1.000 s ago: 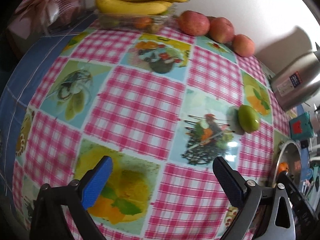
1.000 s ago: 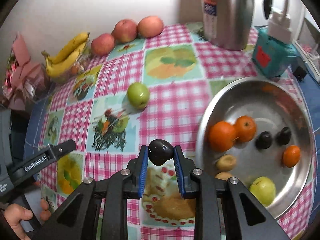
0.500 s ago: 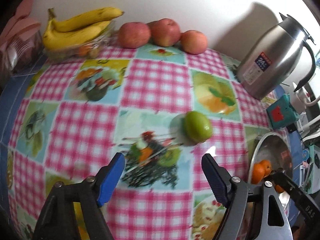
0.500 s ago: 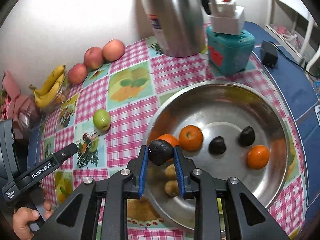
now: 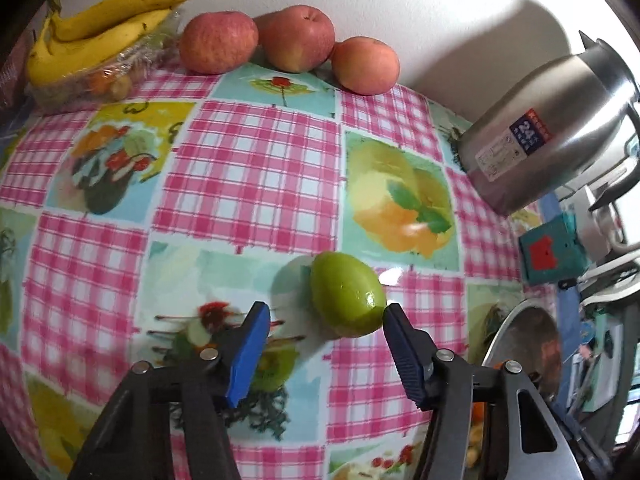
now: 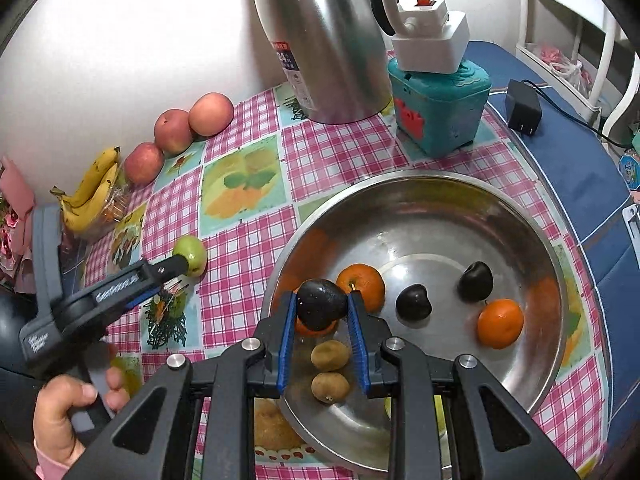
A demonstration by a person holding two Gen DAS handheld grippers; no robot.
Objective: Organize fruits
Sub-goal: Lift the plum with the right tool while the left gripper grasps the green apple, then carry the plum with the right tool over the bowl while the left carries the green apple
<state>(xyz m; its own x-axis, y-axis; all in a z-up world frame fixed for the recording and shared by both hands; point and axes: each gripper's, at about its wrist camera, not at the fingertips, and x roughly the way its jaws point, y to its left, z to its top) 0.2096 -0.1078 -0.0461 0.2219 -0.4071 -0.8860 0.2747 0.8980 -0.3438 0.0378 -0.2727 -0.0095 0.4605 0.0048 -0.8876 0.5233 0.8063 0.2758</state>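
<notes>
Your left gripper (image 5: 324,320) is closing around the green apple (image 5: 347,294) on the checked tablecloth (image 5: 248,168): the apple sits off-centre between the jaws, its right flank at the right pad, a clear gap to the left pad. Shift right before you squeeze. Your right gripper (image 6: 322,312) is clamped on a dark plum (image 6: 320,303) over the steel bowl (image 6: 420,188).
</notes>
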